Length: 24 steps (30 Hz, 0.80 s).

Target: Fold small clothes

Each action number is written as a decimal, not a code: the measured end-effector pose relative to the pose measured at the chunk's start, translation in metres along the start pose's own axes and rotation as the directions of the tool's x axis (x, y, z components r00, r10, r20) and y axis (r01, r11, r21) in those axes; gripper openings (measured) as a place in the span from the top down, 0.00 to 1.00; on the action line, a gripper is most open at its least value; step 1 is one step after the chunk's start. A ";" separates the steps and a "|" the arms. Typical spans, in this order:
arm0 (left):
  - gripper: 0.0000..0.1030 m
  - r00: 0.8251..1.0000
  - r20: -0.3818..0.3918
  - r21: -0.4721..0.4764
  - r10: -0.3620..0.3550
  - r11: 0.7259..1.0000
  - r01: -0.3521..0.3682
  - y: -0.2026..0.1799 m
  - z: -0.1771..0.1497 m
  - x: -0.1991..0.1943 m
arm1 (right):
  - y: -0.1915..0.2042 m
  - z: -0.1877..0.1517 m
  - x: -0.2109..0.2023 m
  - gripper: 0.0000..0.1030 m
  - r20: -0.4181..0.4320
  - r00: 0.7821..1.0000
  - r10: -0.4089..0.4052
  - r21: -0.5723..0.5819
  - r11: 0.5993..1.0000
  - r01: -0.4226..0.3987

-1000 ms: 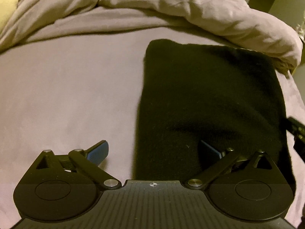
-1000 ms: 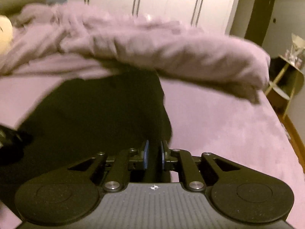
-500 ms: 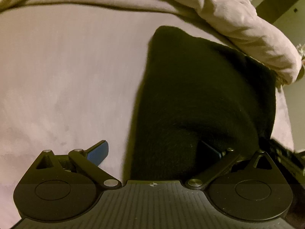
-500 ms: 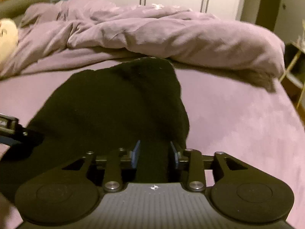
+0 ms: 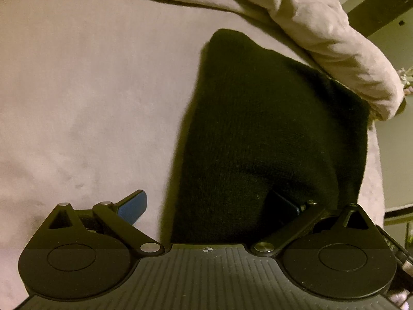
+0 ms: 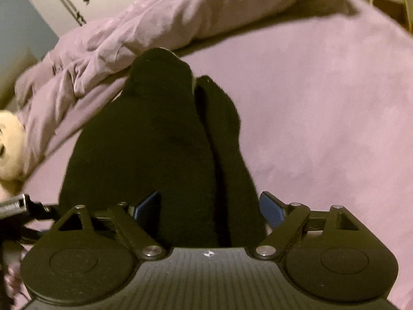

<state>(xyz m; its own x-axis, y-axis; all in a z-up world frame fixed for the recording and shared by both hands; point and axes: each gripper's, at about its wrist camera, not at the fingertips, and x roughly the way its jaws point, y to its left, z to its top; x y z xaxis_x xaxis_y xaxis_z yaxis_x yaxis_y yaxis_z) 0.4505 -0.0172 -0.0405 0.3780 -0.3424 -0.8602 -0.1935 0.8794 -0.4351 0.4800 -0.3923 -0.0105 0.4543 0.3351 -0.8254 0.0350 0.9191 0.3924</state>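
Black knit fills the near middle of both views: one dark garment point(image 5: 271, 134) lies on the bed's mauve sheet point(image 5: 90, 90), its near edge cut off behind each gripper body. In the left wrist view the left gripper point(image 5: 206, 204) stands wide open, one blue pad point(image 5: 133, 205) over bare sheet, the other almost lost against the dark cloth, so contact there cannot be told. In the right wrist view the right gripper point(image 6: 209, 206) has its jaws opening, the garment point(image 6: 155, 142) lying between the two blue pads without either pressing it; a fold line down the cloth divides it into two lobes. The black fabric swallows detail, so the layers cannot be counted. Farther off, one rumpled mauve duvet point(image 6: 160, 23) runs along the garment's far end, and a pale plush toy point(image 6: 9, 144) is cut by the left edge.
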 end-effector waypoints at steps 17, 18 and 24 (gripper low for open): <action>0.07 0.986 0.163 0.028 0.011 0.999 -0.016 -0.006 0.023 -0.029 | 0.066 0.030 -0.025 0.44 0.281 0.950 -0.134 -0.322 0.920 0.225; 0.07 0.984 0.179 0.019 0.017 1.000 -0.021 -0.012 0.025 -0.027 | 0.077 0.031 -0.025 0.49 0.310 0.943 -0.119 -0.351 0.908 0.230; 0.05 0.977 0.211 -0.033 0.029 0.999 -0.022 -0.041 0.036 0.003 | 0.135 0.023 0.021 0.55 0.403 0.912 -0.078 -0.529 0.793 0.302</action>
<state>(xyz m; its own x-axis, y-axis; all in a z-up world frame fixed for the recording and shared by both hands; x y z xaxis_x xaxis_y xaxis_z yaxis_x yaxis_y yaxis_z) 0.4921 -0.0422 -0.0163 0.5549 -0.2396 -0.7966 -0.2315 0.8753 -0.4245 0.5148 -0.2666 0.0348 0.7705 0.1502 -0.6194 -0.3059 0.9397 -0.1527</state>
